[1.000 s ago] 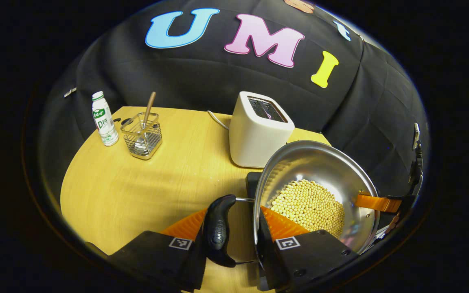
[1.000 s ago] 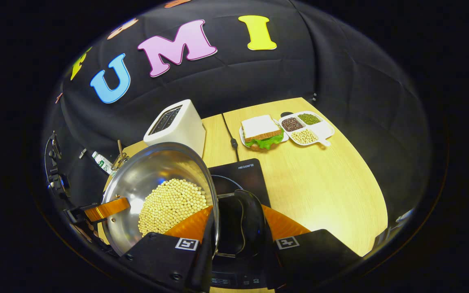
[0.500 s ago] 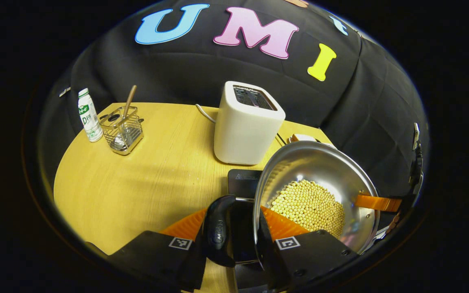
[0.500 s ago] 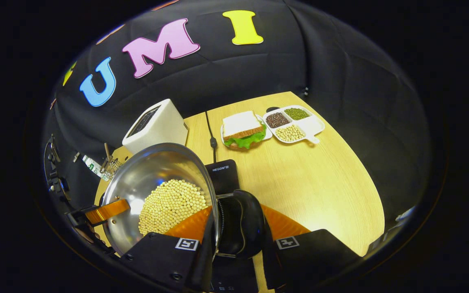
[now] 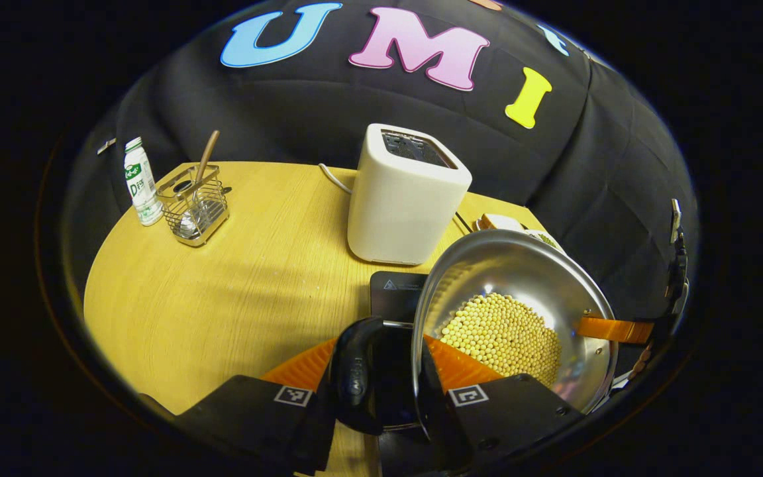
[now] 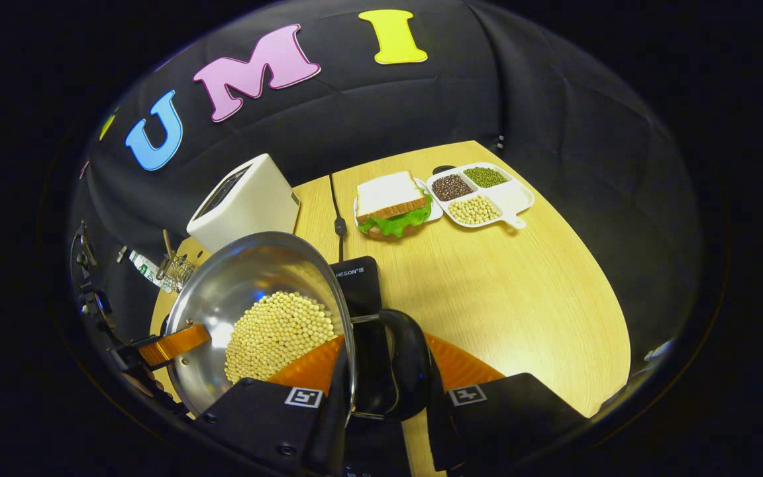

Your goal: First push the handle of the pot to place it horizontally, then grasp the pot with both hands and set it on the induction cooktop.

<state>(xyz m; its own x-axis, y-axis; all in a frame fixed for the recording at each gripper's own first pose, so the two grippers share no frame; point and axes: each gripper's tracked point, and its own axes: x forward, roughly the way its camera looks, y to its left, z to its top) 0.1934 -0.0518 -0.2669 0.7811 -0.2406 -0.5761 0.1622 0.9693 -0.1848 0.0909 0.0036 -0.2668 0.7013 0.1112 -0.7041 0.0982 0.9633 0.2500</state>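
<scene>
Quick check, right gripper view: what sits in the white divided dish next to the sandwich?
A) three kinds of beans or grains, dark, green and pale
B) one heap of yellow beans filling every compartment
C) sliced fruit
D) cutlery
A: the divided dish holds a dark heap, a green heap and a pale heap in separate compartments, with one compartment bare, just beside the sandwich.

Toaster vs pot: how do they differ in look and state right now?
The toaster is a white, boxy block standing on the table; the pot is a round, shiny steel bowl held up between both grippers. The toaster's top slot looks empty; the pot holds a heap of yellow beans. Both sit near the black cooktop.
</scene>
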